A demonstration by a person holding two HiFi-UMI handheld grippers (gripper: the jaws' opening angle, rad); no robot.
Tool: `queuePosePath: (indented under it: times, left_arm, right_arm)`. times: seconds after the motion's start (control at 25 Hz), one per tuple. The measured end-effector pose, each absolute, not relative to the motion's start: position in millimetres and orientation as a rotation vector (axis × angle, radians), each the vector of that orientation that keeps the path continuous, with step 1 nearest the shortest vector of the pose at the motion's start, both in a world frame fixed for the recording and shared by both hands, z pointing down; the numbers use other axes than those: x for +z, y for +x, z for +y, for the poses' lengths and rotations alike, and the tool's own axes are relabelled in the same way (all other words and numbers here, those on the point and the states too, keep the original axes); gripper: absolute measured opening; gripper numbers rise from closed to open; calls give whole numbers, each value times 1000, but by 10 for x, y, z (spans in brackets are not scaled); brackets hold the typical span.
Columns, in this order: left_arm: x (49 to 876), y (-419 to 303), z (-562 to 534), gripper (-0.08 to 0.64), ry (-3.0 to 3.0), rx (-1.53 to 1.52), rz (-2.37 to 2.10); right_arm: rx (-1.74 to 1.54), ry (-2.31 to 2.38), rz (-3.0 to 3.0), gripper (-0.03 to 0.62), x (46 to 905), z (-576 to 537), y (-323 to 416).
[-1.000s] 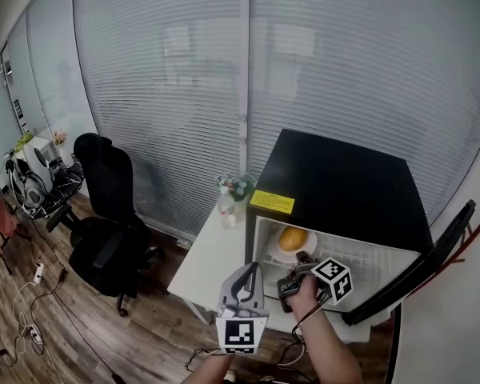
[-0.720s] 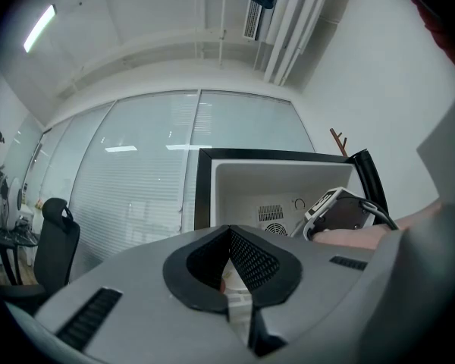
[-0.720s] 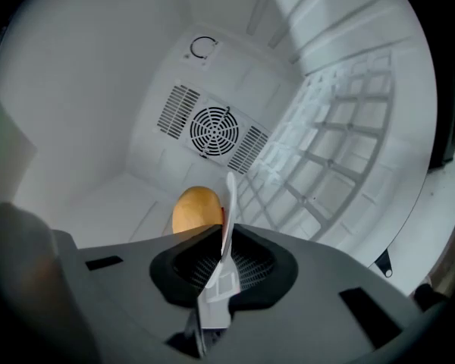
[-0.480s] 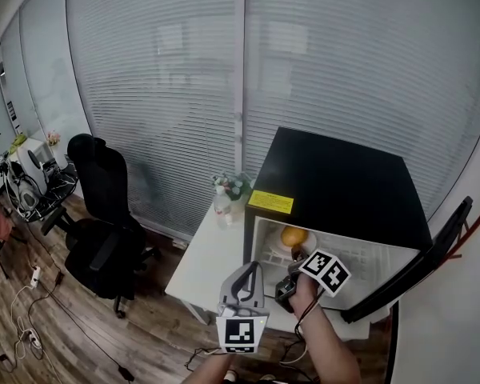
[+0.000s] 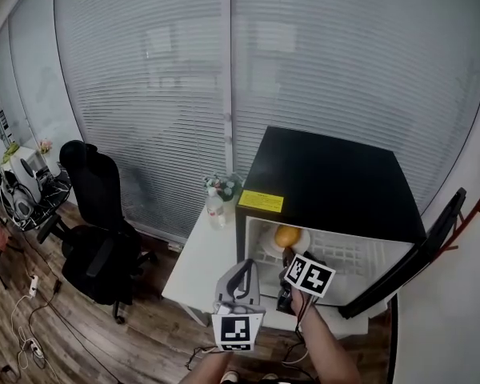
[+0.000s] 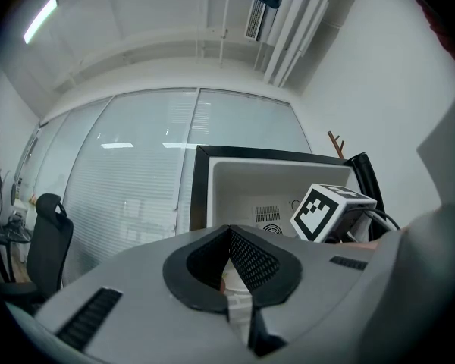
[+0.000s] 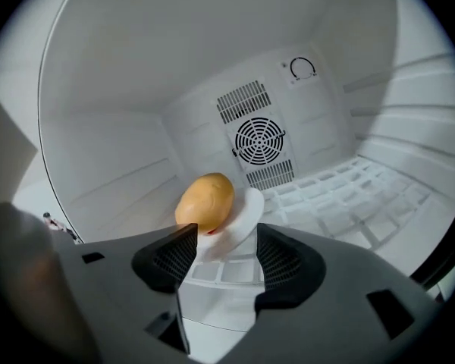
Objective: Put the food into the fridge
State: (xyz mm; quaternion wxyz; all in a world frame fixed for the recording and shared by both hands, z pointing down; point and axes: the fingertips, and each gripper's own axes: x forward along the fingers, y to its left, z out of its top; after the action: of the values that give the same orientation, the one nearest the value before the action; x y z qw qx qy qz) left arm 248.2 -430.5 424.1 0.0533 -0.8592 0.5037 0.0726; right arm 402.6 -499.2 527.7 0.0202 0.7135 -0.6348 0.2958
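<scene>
A black mini fridge [image 5: 328,182] stands open on a white table. Inside, a yellow-orange rounded piece of food [image 5: 286,236] lies on a white plate [image 5: 302,242] that rests on the white wire shelf [image 7: 341,196]. My right gripper [image 5: 291,258] reaches into the fridge mouth. In the right gripper view its jaws are opening around the plate's near rim [image 7: 243,211], and the pads are off it. The food [image 7: 205,202] sits just beyond the right gripper [image 7: 225,252]. My left gripper [image 5: 242,272] hangs shut and empty in front of the fridge; the left gripper [image 6: 229,258] points up at it.
The fridge door [image 5: 416,254] swings out to the right. The table [image 5: 204,262] holds a clear bottle [image 5: 216,212] and a small plant [image 5: 224,186] left of the fridge. A black office chair [image 5: 96,214] stands on the wooden floor at left. Window blinds fill the background.
The right gripper's marker cube has drawn slightly left and back from the plate. The plate with the food stays on the shelf. The left gripper has hardly moved.
</scene>
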Motion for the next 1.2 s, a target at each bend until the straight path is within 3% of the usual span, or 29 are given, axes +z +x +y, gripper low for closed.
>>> queuePosePath:
  times: [0.24,0.8,1.08,1.2]
  left_arm:
    - [4214,2481,-4307,26,-2612,222,1519]
    - [4220,2561,-4199,25,-2661,209,1477]
    - [4236,2715,-4027,26,-2701,216,1424]
    - [4277,2769,-3979,25,-2702,186,1407]
  right_arm:
    - [672,2186,-1957,256,5205,-4928,4073]
    - [-288,2263,-2289,248,4103,-3886,3888]
    - [-365,2290,-2310,141,3921,-3476,3980]
    - [-366,2320,-2291,59,3933,-3397,4043]
